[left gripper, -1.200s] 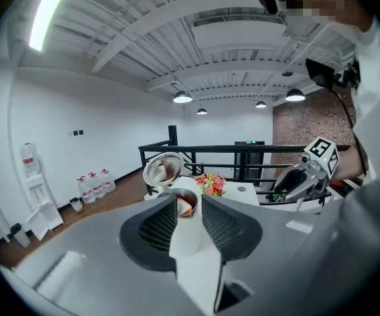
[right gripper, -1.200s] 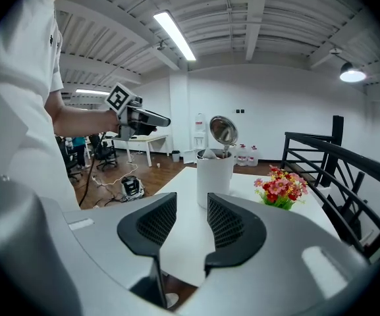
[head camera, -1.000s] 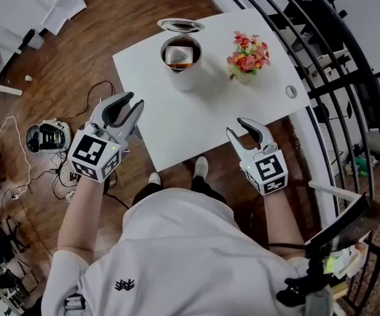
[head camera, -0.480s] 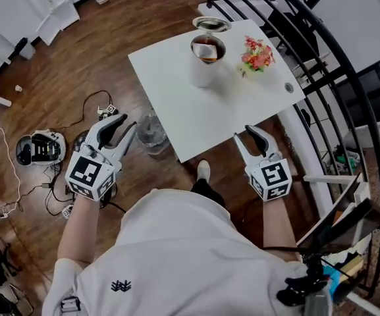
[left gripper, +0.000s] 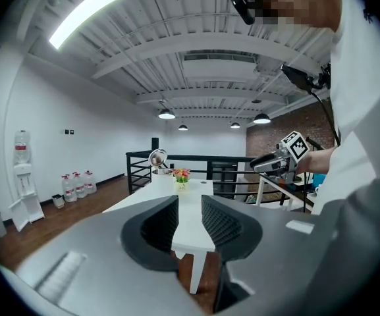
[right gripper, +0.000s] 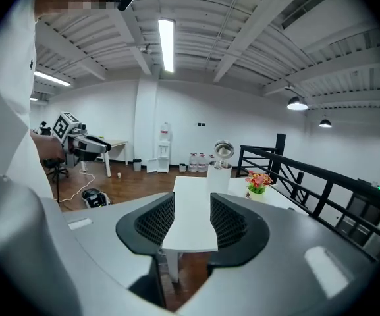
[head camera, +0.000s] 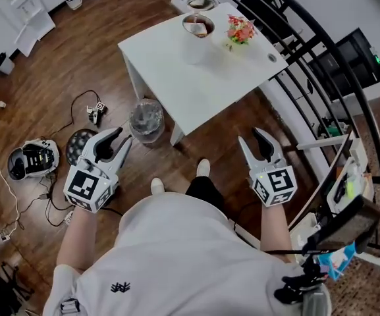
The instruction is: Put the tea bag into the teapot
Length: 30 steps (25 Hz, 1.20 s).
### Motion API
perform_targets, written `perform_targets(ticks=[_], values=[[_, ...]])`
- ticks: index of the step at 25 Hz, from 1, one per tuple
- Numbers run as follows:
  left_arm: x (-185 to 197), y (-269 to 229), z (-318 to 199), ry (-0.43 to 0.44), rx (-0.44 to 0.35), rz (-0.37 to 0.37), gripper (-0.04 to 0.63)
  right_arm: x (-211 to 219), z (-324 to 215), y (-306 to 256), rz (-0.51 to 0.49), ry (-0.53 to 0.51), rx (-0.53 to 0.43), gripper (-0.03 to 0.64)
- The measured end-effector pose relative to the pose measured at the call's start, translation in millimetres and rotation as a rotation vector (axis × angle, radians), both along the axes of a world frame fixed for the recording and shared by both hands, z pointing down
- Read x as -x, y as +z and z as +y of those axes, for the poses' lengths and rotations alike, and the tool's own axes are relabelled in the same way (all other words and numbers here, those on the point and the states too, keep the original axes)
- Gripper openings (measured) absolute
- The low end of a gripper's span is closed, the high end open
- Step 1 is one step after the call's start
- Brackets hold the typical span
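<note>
The white teapot [head camera: 195, 37] stands uncovered at the far end of the white table [head camera: 203, 84], with the tea bag [head camera: 199, 26] lying inside it. Its metal lid [head camera: 201, 4] rests just behind it. Both grippers are held well back from the table, over the wooden floor. My left gripper [head camera: 118, 137] is open and empty, as the left gripper view [left gripper: 190, 219] also shows. My right gripper [head camera: 251, 137] is open too, with nothing between its fingers [right gripper: 191, 222]. The teapot [right gripper: 217, 176] appears small and distant past the right jaws.
A pot of flowers [head camera: 240, 28] stands to the right of the teapot. A clear bin [head camera: 145, 118] sits on the floor by the table's near leg. Cables and a round device [head camera: 33, 158] lie at the left. A black railing [head camera: 295, 38] curves along the right.
The person has stepped back from the table, so the table and teapot now lie farther off. Both grippers came back with the person; their jaws stayed open.
</note>
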<state>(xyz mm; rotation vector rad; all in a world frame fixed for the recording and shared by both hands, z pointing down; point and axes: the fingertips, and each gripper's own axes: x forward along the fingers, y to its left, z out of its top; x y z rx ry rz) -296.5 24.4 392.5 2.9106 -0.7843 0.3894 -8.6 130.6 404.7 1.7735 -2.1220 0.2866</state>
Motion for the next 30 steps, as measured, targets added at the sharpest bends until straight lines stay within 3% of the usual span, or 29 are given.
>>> perform_targets(ticks=[9, 13, 30], values=[[-38.0, -21.3, 26.2, -0.019, 0.001, 0.06, 0.107, -22.0, 38.9, -28.3, 0.021, 0.012, -0.044, 0.178], [-57.0, -25.6, 33.2, 0.007, -0.004, 0.042, 0.107, -40.4, 42.0, -40.5, 0.015, 0.031, -0.08, 0.176], [-106.1, -18.2, 49.7, 0.045, 0.007, -0.013, 0.107, -71.7, 42.0, -39.6, 0.0, 0.027, -0.079, 0.167]])
